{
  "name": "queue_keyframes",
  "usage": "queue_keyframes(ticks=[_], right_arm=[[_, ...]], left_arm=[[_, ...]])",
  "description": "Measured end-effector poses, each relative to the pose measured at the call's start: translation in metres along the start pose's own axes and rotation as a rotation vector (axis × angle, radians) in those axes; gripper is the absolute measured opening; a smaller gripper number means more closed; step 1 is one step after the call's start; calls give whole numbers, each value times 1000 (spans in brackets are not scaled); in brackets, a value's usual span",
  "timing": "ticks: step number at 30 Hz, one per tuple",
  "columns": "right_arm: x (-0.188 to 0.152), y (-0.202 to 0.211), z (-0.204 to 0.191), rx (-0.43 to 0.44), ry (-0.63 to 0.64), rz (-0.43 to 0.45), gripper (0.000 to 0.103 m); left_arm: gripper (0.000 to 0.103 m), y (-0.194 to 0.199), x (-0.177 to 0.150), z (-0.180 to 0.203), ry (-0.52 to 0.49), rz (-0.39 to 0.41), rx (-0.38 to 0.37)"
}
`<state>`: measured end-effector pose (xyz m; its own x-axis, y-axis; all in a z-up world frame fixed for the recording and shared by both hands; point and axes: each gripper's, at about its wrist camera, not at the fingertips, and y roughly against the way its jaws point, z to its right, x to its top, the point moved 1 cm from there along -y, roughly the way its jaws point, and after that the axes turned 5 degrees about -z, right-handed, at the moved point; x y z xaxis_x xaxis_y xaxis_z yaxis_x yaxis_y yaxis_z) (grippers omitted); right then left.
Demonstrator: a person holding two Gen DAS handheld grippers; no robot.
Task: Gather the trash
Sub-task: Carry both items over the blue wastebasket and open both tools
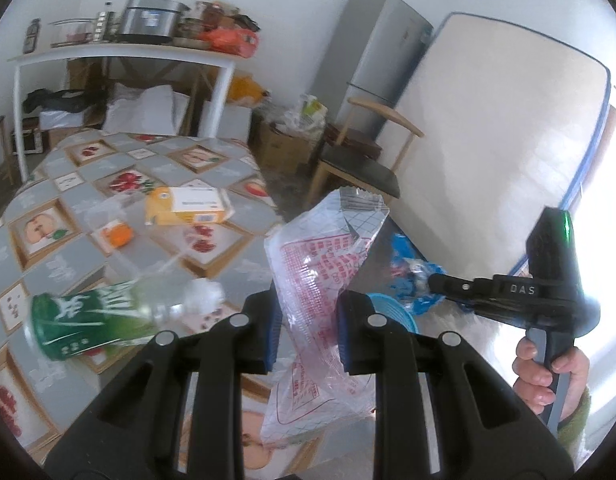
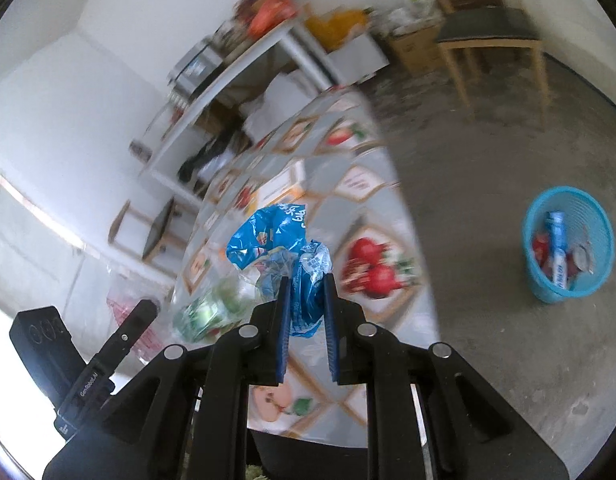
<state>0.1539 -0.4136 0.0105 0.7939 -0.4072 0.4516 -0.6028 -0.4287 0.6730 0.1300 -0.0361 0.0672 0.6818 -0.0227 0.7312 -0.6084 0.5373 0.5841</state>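
Note:
My left gripper (image 1: pixel 308 320) is shut on a clear plastic wrapper with red print (image 1: pixel 320 264), held above the table's right edge. My right gripper (image 2: pixel 305 312) is shut on a crumpled blue plastic bag (image 2: pixel 275 236); in the left wrist view it shows at the right (image 1: pixel 432 280) with the blue bag (image 1: pixel 408 276). On the fruit-patterned tablecloth (image 1: pixel 67 184) lie a green-labelled bottle (image 1: pixel 95 320), a yellow-and-white box (image 1: pixel 187 206) and an orange piece (image 1: pixel 117 234). A blue trash basket (image 2: pixel 568 248) stands on the floor with trash inside; its rim shows under my left gripper (image 1: pixel 392 312).
A wooden chair (image 1: pixel 360 160) stands beyond the table. A mattress (image 1: pixel 488 140) leans on the wall beside a grey fridge (image 1: pixel 372 60). A white shelf table (image 1: pixel 119 52) holds kitchen items. A cardboard box (image 1: pixel 283 144) with bags sits on the floor.

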Motion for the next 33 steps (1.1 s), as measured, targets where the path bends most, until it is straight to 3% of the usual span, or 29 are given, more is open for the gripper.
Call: queue_keyframes(ticks=[5,12,20,26,28,29,30,31,33], right_arm=[[-7,56,73,-111,-143,134,16],[-32,91,174,-193,-361,206,16],[-29,48,269,-188,-523,115,16],[18,8,330,-238,-579,85,18],[33,-2,349,-244,-589,75,21],[41,-12,364,-246,-604,64,33],[47,-19,378,-251,-621,59,49],[50,-26,392,-259,-635,56,55],[50,-37,416,-291,-667,49,57]], left_arm=[[21,-38,11,33,-30,-100,-119],[23,-134,14,102,-77,-362,-287],[24,-255,-10,165,-133,-624,-274],[28,-332,-13,199,-178,-702,-231],[34,-362,-11,210,-191,-706,-219],[39,-375,-10,213,-197,-708,-217],[55,-391,-12,217,-198,-716,-214],[69,-403,-14,218,-193,-722,-200],[71,-423,-18,221,-174,-731,-171]])
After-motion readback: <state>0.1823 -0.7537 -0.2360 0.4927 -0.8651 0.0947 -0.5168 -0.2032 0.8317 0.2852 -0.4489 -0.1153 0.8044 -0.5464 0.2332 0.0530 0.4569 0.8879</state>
